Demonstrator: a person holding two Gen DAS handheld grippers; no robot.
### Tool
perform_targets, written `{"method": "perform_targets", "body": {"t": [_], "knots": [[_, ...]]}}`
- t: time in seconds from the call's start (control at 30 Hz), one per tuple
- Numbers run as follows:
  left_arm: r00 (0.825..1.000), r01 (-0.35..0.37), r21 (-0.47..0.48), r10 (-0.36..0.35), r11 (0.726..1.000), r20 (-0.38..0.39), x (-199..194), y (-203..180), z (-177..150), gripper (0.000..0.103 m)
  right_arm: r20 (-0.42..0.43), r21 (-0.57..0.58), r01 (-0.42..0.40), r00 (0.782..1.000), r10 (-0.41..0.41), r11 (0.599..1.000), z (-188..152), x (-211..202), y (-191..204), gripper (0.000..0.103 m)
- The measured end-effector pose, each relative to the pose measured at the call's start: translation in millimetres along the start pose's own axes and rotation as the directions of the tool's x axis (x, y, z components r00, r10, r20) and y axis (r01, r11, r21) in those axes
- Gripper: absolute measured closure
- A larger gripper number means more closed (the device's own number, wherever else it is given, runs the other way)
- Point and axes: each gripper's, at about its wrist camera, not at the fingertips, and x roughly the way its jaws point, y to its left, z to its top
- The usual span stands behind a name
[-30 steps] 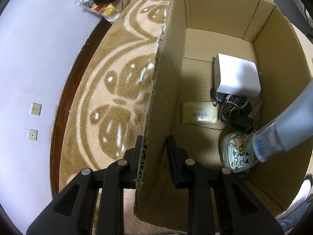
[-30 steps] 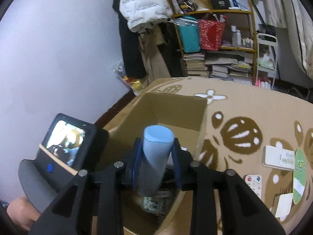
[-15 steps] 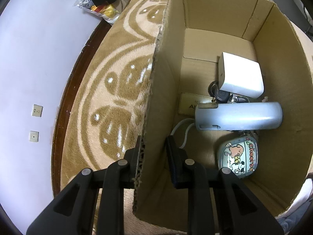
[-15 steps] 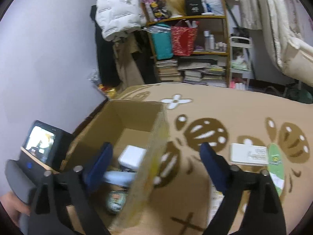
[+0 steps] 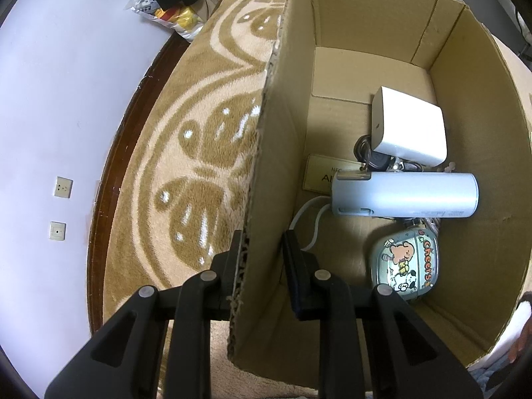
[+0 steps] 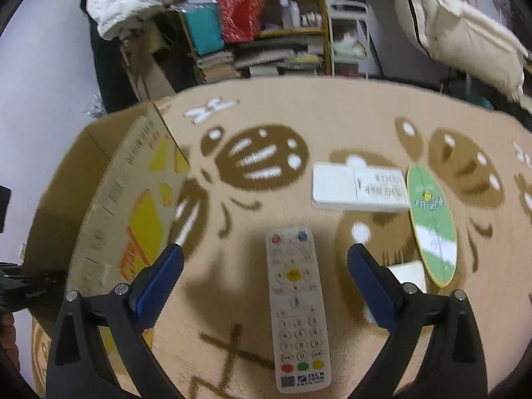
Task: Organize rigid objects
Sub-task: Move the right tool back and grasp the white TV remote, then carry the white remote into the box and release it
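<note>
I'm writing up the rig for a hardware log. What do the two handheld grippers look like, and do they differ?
Both are black plastic two-finger frames with angular, cut-out arms and silver pivot screws. The left gripper has black pads on its fingers. The right gripper carries dark blue pads. No cables or printed markings show on either, and no sleeve is visible.

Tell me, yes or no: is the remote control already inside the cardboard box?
No: the remote control lies on the carpet between the open right gripper's fingers, outside the cardboard box.
</note>
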Motion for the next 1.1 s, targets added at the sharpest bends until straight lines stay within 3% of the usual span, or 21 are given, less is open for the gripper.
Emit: {"method": "perform_targets", "body": {"t": [0.23,0.3,0.4,0.47,0.53,0.6,0.63,0.97,1.1], "knots": [[1.0,0.003,0.0,-0.003,1.0,0.0,0,1,-2,0.08,-0.092,0.053,-0.004,0.996,0.009,0.999,-17,25,-10,0.001],[1.0,0.002,0.001,-0.002,1.0,0.0,0,1,-2,0.08,-0.114,0.077,0.0,0.993,0.009,0.997,-19,28,-13,0.005],[1.0,0.003,0.0,-0.003,1.0,0.0,0,1,-2,0.08,-0.16,0.119,-0.01,0.987,0.029,0.993,-22,35,-19,0.018],[1.0,0.002,0.001,-0.002,1.0,0.0,0,1,-3,0.08,-0.193,0.11,0.025,0.981,-0.003,0.994,-26,42,-21,0.031],[1.0,0.001,0.003,-0.001,1.0,0.001,0,1,-3,0.08,-0.198,0.096,0.046,0.98,-0.026,0.994,-27,43,-20,0.036],[1.0,0.001,0.003,-0.001,1.0,0.0,1,1,-4,0.08,-0.2,0.074,0.082,0.978,-0.066,0.994,-28,41,-18,0.054],[1.0,0.002,0.003,-0.002,1.0,0.0,0,1,-4,0.08,-0.199,0.061,0.096,0.977,-0.083,0.993,-28,41,-18,0.057],[1.0,-0.001,0.005,0.001,1.0,0.0,1,0,-4,0.08,-0.127,0.032,0.064,0.99,-0.059,0.997,-19,28,-9,0.058],[1.0,-0.003,0.006,0.003,1.0,-0.001,1,0,-4,0.08,-0.097,0.053,0.019,0.995,-0.014,0.998,-17,18,-7,0.059]]}}
